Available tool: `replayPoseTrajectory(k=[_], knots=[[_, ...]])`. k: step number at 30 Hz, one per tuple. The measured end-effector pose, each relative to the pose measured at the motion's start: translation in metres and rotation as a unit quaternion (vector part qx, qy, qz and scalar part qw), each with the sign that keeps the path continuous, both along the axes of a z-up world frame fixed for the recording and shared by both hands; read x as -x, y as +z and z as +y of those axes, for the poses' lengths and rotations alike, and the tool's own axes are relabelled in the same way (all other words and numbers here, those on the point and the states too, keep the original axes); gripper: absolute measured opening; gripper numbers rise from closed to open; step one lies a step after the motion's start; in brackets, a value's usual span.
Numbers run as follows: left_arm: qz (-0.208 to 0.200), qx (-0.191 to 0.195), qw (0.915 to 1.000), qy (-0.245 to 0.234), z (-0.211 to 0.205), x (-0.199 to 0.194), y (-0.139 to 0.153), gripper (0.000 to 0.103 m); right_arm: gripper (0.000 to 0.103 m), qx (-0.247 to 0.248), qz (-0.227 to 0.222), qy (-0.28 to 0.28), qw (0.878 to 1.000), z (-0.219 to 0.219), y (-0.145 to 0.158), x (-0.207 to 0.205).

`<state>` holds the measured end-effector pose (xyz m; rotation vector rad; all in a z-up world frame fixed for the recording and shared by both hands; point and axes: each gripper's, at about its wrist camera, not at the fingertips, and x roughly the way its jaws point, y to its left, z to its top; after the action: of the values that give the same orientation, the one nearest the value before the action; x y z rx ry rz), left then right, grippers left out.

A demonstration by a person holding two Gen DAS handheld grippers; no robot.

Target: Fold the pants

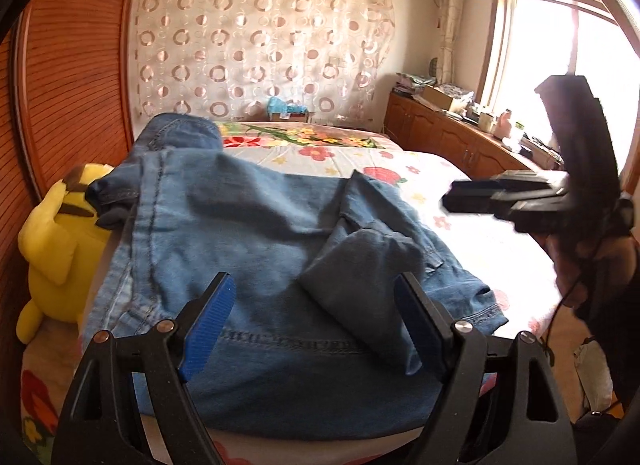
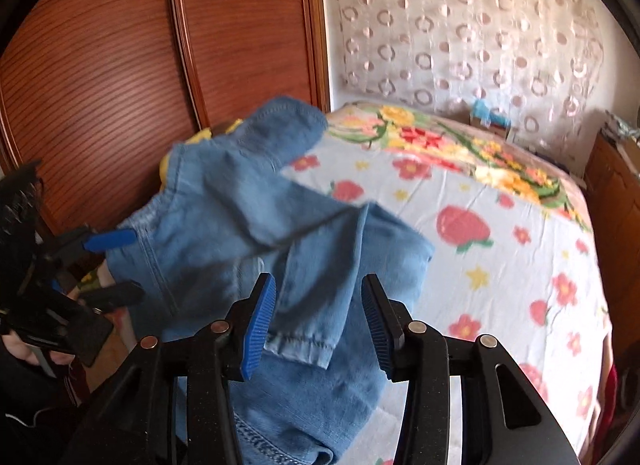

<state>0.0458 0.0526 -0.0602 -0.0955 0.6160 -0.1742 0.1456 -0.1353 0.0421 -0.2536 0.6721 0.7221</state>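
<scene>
Partly folded: pants (image 1: 248,233) doubled over on the bed (image 1: 472,233), beside the yellow plush toy (image 1: 60,241), legs still rumpled and a cuff flipped up, edges not squared. Probably one or two folds left, plus smoothing. Soft blue denim, creased. Left tongs (image 1: 316,325) wide apart over the cloth, gripping nothing; right tongs (image 2: 318,325) parted, empty, above the hem.

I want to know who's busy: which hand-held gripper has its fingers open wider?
The left hand-held gripper. Its blue pads stand far apart over the jeans; the right hand-held gripper has a narrower gap. Neither pinches cloth.
</scene>
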Motion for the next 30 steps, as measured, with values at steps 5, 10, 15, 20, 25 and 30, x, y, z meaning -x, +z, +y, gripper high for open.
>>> replayPoseTrajectory(k=[5,10,15,20,25,30], knots=[[-0.001,-0.008,0.9996,-0.026,-0.016,-0.009,0.004,0.082,0.047,-0.003,0.018,-0.019,1.0,-0.009,-0.003,-0.007],[0.008,-0.015,0.9987,-0.048,-0.033,-0.024,0.0,0.082,0.046,-0.012,0.024,-0.038,0.999,-0.018,0.0,-0.008],[0.024,-0.037,0.997,-0.063,-0.049,-0.035,-0.009,0.082,0.046,-0.017,0.028,-0.049,0.998,-0.026,-0.003,-0.009],[0.022,-0.049,0.9963,-0.067,-0.049,-0.032,-0.014,0.046,0.047,-0.021,0.033,-0.052,0.998,-0.025,-0.011,-0.011],[0.011,-0.029,0.9974,-0.065,-0.037,-0.022,-0.008,0.015,0.046,-0.024,0.04,-0.049,0.998,-0.034,-0.023,-0.013],[0.005,-0.019,0.9989,-0.043,-0.02,-0.002,-0.006,0.013,0.046,-0.032,0.047,-0.037,0.998,-0.03,-0.027,-0.018]])
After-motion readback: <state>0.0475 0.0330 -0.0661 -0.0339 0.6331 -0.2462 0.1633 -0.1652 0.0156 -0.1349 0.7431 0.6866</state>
